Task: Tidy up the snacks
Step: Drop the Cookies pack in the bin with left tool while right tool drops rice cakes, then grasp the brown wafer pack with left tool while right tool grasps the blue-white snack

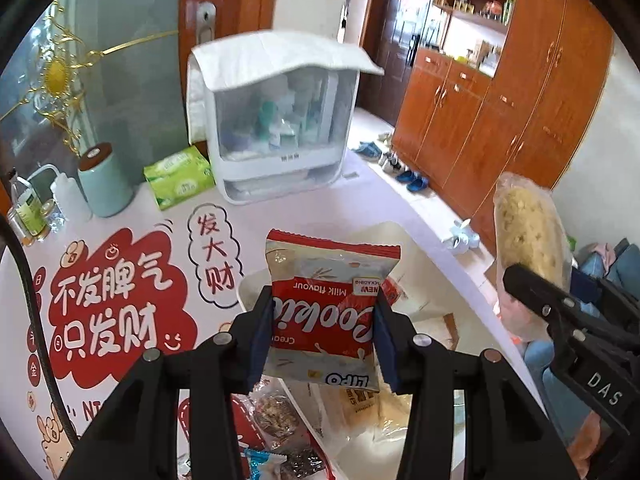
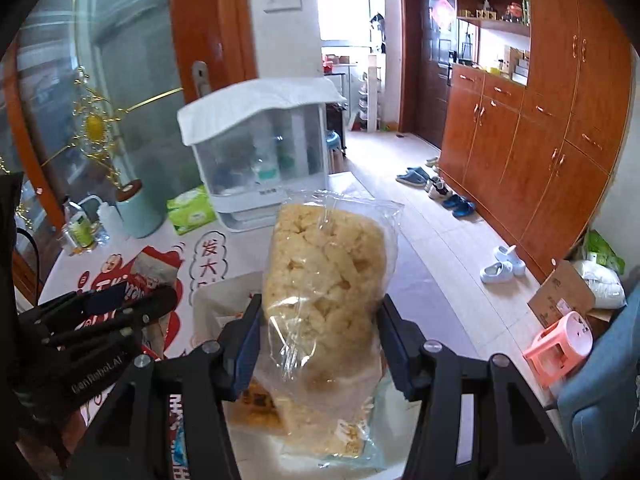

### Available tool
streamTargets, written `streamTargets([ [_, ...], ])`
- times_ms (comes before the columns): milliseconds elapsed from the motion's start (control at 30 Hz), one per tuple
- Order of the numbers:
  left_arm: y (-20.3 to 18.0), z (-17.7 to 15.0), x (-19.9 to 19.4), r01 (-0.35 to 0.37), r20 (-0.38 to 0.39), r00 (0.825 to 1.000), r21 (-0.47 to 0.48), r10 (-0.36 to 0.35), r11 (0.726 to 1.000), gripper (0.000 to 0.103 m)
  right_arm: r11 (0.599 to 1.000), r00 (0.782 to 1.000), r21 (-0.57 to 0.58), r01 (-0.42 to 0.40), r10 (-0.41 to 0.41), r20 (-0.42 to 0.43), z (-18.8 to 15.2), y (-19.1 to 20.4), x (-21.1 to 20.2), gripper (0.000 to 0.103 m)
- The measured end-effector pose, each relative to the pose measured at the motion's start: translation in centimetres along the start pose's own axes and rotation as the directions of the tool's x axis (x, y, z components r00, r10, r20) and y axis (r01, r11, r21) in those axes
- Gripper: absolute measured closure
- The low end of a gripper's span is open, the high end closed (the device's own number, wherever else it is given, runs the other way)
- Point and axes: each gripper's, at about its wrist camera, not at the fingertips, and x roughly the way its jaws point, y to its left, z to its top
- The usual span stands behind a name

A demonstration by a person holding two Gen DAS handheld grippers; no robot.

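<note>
A red and white cookie packet [image 1: 326, 308] is clamped between the pads of the left gripper [image 1: 325, 334], which is closed narrowly on the packet's sides, and the packet is held upside down in the air above the table [image 1: 168, 208]. A clear bag of pale puffed rice cake [image 2: 326, 284] is pinched between the jaws of the right gripper [image 2: 320, 336], which is closed at a moderate width on the bag, and the bag is lifted upright over the table's edge. Beneath both grippers a cream-coloured tray [image 1: 420, 280] is seen, and further wrapped snacks [image 1: 276, 420] are scattered at the near edge of the table. At the far side of the table a white storage box [image 1: 280, 128], a green tissue pack [image 1: 178, 176] and a mint-green canister [image 1: 105, 182] are placed near one another. Shoes [image 2: 440, 188] are lined up on the floor beside wooden cabinets [image 2: 540, 140].
</note>
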Motion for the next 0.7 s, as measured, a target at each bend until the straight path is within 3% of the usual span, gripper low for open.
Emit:
streamTargets([
  [100,-0.3,-0.4,1.9,-0.003,-0.048,0.999,-0.001,0.003,1.0,0.05,1.0,1.0,-0.003,0.006,-0.006,-0.021,-0.3,-0.3,1.2,0.047],
  [167,-0.4,-0.6,2.6,-0.007,-0.067,0.998,0.002,0.008,1.0,0.016,1.0,0.999,0.007,0.001,-0.001,-0.043,-0.4,-0.6,2.2,0.046],
  [200,-0.5,-0.7,2.8,-0.016,-0.062,0.998,0.006,0.016,1.0,0.011,1.0,0.999,0.014,-0.004,0.005,-0.052,-0.5,-0.7,2.7,0.046],
  [400,0.3,-1.0,2.6,-0.086,-0.034,0.996,0.04,0.088,0.995,0.009,0.998,0.997,0.062,-0.026,0.03,-0.066,-1.0,-1.8,3.7,0.036],
  [700,2.4,-1.3,-0.9,-0.159,0.028,0.987,0.059,0.158,0.985,0.009,0.999,0.997,0.041,-0.024,0.027,-0.067,-2.3,-0.8,2.3,0.036],
])
